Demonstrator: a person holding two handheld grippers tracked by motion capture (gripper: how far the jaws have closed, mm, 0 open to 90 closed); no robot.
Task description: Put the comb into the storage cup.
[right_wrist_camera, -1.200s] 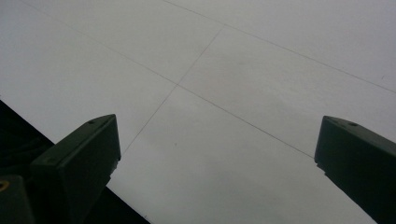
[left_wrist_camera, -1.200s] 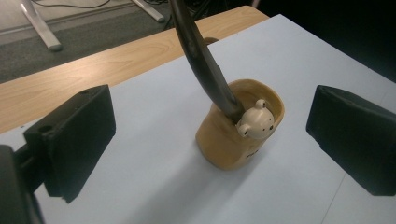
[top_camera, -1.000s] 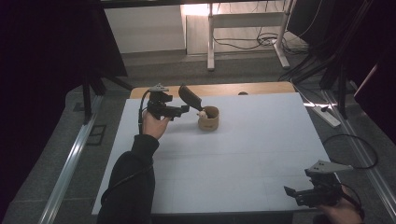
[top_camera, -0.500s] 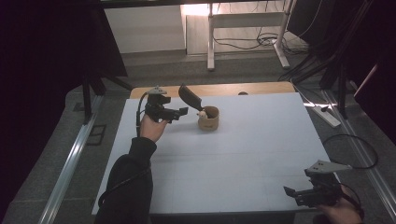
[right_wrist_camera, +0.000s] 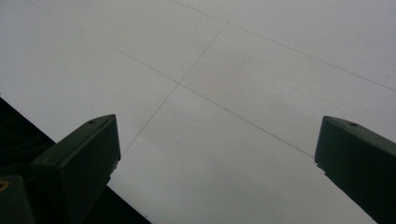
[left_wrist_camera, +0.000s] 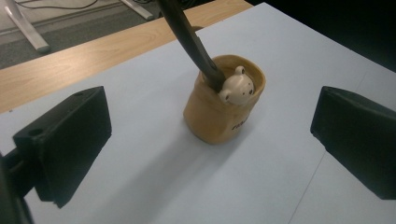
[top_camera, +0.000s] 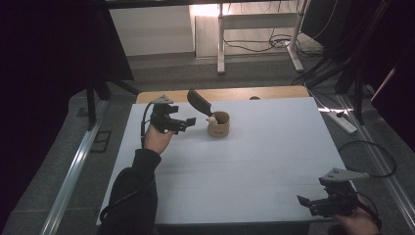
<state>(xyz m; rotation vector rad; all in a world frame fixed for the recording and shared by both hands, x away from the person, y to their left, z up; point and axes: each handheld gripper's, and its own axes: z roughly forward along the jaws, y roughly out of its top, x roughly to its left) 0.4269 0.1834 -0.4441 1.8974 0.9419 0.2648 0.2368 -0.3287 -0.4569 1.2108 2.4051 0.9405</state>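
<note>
A tan cup with a small white bear head on its rim stands upright at the far middle of the white table. A black spatula leans out of it toward the far left. My left gripper hovers just left of the cup, open, jaws wide apart and pointing at it, holding nothing. My right gripper rests open at the near right corner over bare table.
A wooden strip runs along the table's far edge. Beyond it stand white desk legs and floor cables. A cable loops off the table's right side, near a power strip.
My left gripper has shifted very slightly left and back from the cup. The right gripper has stayed put.
</note>
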